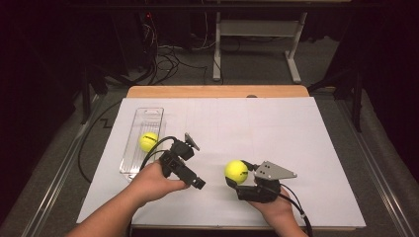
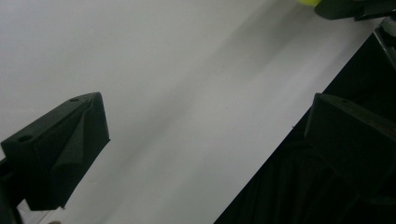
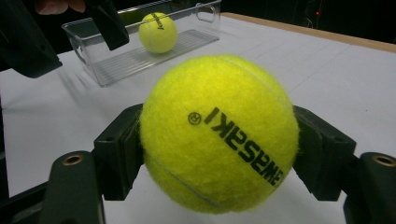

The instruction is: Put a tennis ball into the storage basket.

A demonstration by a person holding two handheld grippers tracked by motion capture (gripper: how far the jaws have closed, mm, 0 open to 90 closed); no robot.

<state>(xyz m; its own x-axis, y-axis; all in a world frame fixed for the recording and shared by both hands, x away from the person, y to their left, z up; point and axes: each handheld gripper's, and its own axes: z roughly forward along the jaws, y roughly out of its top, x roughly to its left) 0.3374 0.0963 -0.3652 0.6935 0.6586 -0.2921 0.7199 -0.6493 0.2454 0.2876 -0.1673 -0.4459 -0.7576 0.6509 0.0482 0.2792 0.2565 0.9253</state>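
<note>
1. At the far left of the counter [image 1: 296, 148] sits a clear plastic bin [image 1: 143, 118], long and narrow, open at the top. One tennis ball [image 1: 148, 141] already lies inside it, near its middle; I take the bin as the place where the balls are being gathered.
2. Just right of the bin is my left gripper [image 1: 196, 181], held in my left hand [image 1: 153, 182] above the white sheet. Its jaws stand wide apart with nothing between them, bare paper showing in the gap; I judge this hand free, having nothing to carry.
3. Further right, my right gripper [image 1: 232, 180] has its jaws clamped on the second tennis ball [image 3: 219, 144], one pad on each side at the ball's widest part. The side grip keeps the round ball from rolling out.
4. That ball sits squarely between my right jaws, near the counter's front edge, well apart from the bin. To my mind the next move is to carry it leftward across the sheet, over the bin's rim, beside the first ball.
</note>
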